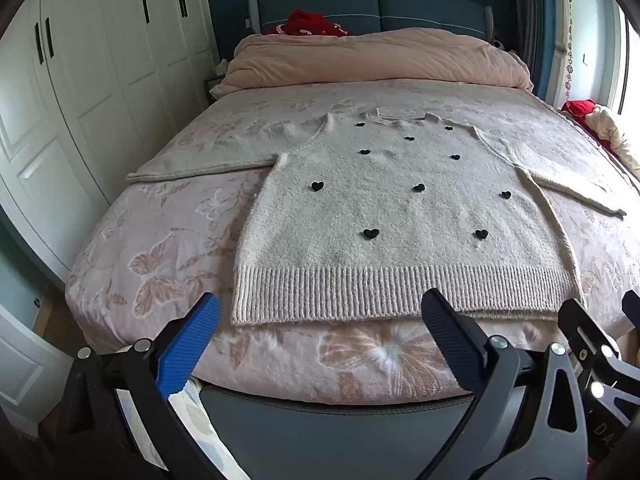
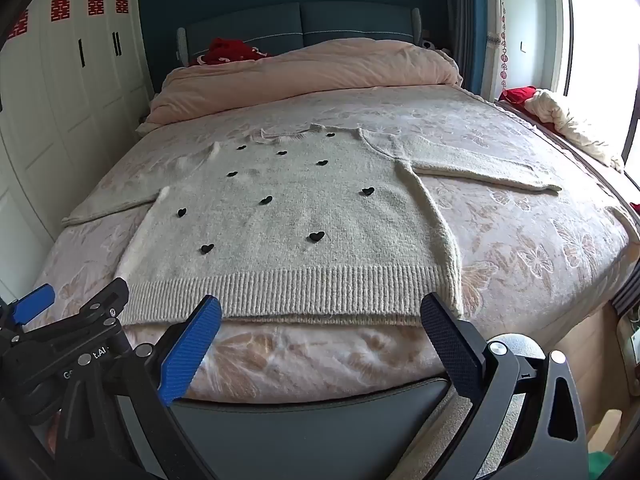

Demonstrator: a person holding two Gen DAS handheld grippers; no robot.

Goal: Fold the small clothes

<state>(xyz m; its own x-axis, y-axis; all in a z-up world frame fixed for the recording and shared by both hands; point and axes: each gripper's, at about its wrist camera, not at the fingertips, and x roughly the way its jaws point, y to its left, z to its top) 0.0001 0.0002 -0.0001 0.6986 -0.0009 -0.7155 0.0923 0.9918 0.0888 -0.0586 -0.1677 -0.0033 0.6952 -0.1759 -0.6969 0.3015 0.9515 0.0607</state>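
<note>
The cream knitted sweater with black heart buttons (image 1: 400, 216) lies flat on the butterfly-patterned bedspread (image 1: 160, 248), hem toward the bed's foot, sleeves spread to either side; behind it the bunched pink duvet (image 1: 376, 58) lies against the padded blue headboard (image 1: 380, 8); the white panelled wardrobe (image 1: 92, 80) stands left of the bed.

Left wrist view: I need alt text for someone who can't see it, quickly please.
A cream knit sweater dotted with black hearts lies flat and unfolded on a butterfly-print bed, sleeves spread, ribbed hem nearest the camera. The left gripper hangs open just short of the hem, holding nothing. A pink duvet is bunched at the headboard.
</note>
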